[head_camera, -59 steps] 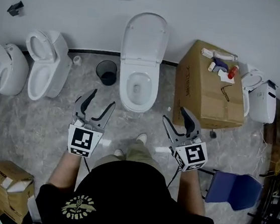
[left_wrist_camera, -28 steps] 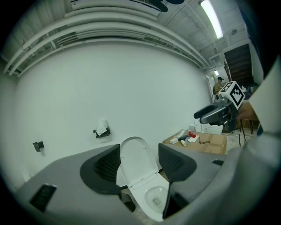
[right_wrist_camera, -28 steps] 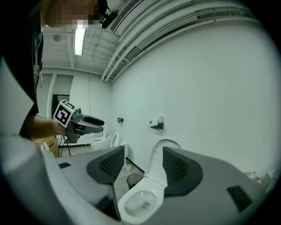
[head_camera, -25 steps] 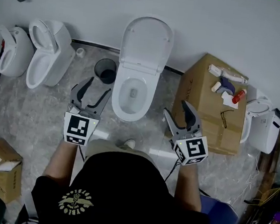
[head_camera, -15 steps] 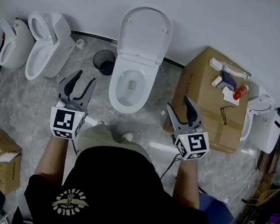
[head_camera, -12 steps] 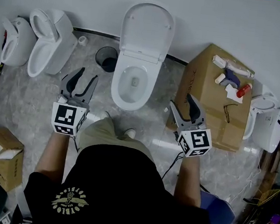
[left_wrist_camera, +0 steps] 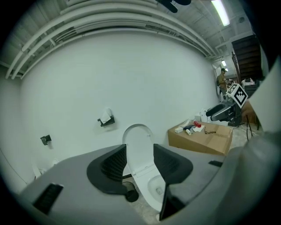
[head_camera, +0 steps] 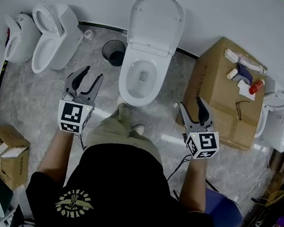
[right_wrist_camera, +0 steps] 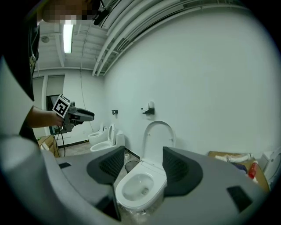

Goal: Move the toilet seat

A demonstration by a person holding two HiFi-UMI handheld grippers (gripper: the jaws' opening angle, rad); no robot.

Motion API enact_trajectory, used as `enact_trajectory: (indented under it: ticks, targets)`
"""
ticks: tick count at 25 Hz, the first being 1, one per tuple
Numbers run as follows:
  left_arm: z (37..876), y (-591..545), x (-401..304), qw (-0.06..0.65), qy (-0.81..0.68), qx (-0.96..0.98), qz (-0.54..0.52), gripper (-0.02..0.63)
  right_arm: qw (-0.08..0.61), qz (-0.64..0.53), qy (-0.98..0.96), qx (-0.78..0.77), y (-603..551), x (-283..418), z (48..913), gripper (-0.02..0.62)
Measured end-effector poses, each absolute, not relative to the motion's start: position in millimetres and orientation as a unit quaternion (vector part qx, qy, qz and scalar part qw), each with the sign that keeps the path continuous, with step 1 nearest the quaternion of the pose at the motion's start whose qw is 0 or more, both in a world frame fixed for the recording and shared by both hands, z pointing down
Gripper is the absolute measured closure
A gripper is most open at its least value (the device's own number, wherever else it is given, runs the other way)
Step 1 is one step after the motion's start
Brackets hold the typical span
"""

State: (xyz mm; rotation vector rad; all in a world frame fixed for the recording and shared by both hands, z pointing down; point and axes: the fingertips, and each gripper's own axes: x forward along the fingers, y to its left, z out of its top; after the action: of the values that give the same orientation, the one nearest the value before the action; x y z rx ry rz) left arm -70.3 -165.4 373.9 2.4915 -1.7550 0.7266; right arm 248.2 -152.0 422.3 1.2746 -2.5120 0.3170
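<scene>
White toilet (head_camera: 144, 77) at centre top, glossy and smooth like glazed ceramic; its raised toilet seat (head_camera: 157, 20) shines softer, plastic-looking. The floor (head_camera: 31, 97) is polished grey marbled stone, catching reflections. Cardboard box (head_camera: 214, 88) at right, matt brown. On the left gripper (head_camera: 93, 73) the pads (left_wrist_camera: 115, 163) are dark, matt, ribbed; the person's shirt (head_camera: 123, 185) is black cloth
</scene>
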Motion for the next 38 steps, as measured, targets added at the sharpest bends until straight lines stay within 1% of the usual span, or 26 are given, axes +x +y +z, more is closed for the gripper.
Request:
enact_trajectory:
  ticks: [4,7,13,24,30,38]
  targets:
    - [412.5,-168.8,-75.5,0.020,-0.549,0.796,0.252,0.397,0.173,0.130,-0.869,0.445,-152.7,243.9,458.6,0.331]
    - [445.6,-174.9,-78.3,0.033,-0.544,0.795,0.267,0.398,0.175,0.157,-0.868,0.438,-156.8,237.8,489.7,0.331]
    - [507.0,-186.2,-88.1,0.055,-0.534,0.791,0.294,0.399,0.200,0.183,-0.868,0.415,-174.1,212.8,552.7,0.331]
    - [617.1,-226.1,-95.4,0.095,-0.524,0.787,0.311,0.399,0.231,0.217,-0.861,0.398,-202.1,197.1,656.8,0.331]
    - [683.2,-230.1,-92.8,0.088,-0.503,0.786,0.349,0.399,0.268,0.228,-0.861,0.368,-206.8,187.6,711.4,0.331]
    - [786.9,-212.1,-107.4,0.160,-0.503,0.763,0.373,0.399,0.304,0.263,-0.849,0.344,-201.0,186.5,797.7,0.331]
